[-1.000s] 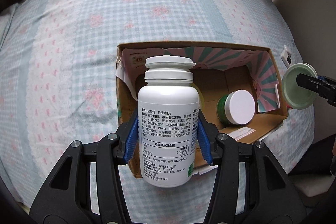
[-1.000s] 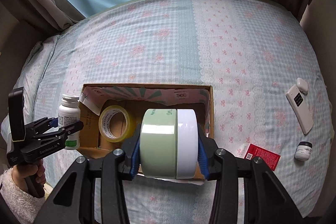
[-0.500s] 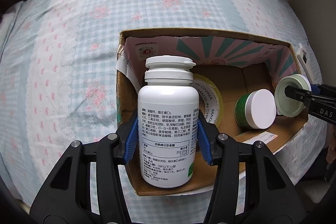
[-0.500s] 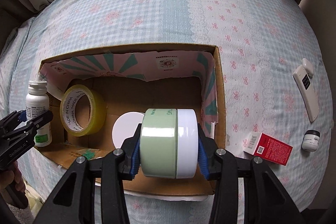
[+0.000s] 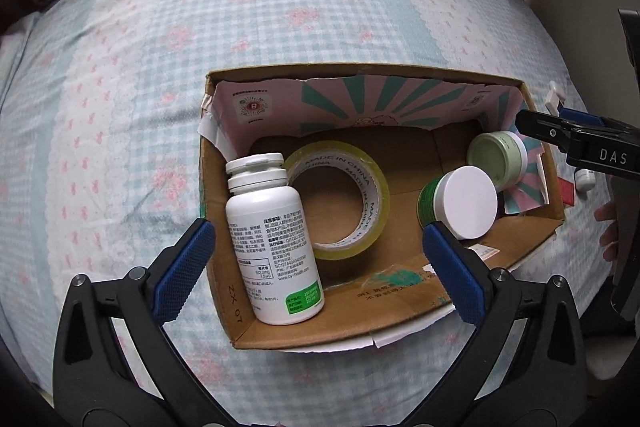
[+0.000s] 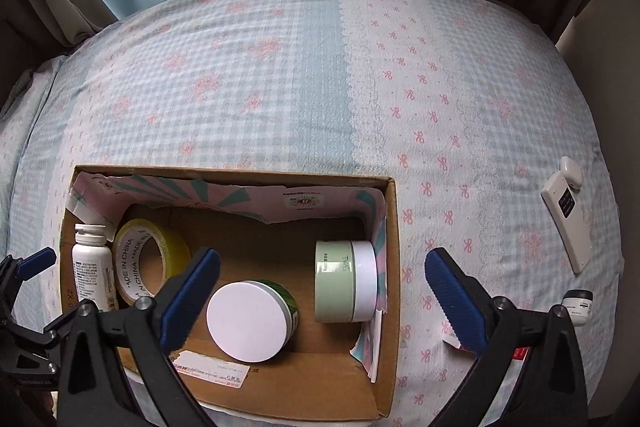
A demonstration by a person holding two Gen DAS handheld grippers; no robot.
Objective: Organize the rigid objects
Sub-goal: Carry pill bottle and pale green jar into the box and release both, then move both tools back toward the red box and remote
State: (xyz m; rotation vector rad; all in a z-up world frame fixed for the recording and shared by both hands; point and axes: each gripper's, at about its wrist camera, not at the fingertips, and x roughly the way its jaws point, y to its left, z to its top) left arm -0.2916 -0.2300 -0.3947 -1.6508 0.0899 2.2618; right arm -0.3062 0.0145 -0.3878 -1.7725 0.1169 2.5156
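Cardboard box (image 5: pixel 400 315), open-topped, pink and teal printed inner flaps, on a bed (image 5: pixel 160 67) with a blue checked, pink-flowered cover.

Contents, left to right as seen in the right wrist view:
- White pill bottle (image 5: pixel 272 239), green patch at its base, in the box's left end, against the left wall, cap pointing toward the far wall.
- Yellowish tape roll (image 5: pixel 340 195), printed "MADE IN CHINA", just beside the bottle and leaning.
- Dark green jar with white lid (image 6: pixel 252 321), near the middle, toward the near wall.
- Pale green jar with white lid (image 6: pixel 346 281), on its side at the right end, touching the printed flap.

Left tongs (image 5: pixel 320 267): jaws opening, spread wide above the box; the bottle lies between the blue pads (image 5: pixel 184 267), touched by neither.
Right tongs (image 6: pixel 322 301): jaws opening, spread wide; the pale green jar lies between them, free of both pads.

Outside the box, on the bed to the right: white remote-like device (image 6: pixel 568 219), small white pot with dark cap (image 6: pixel 576 307), red packet (image 5: pixel 566 191), mostly hidden.
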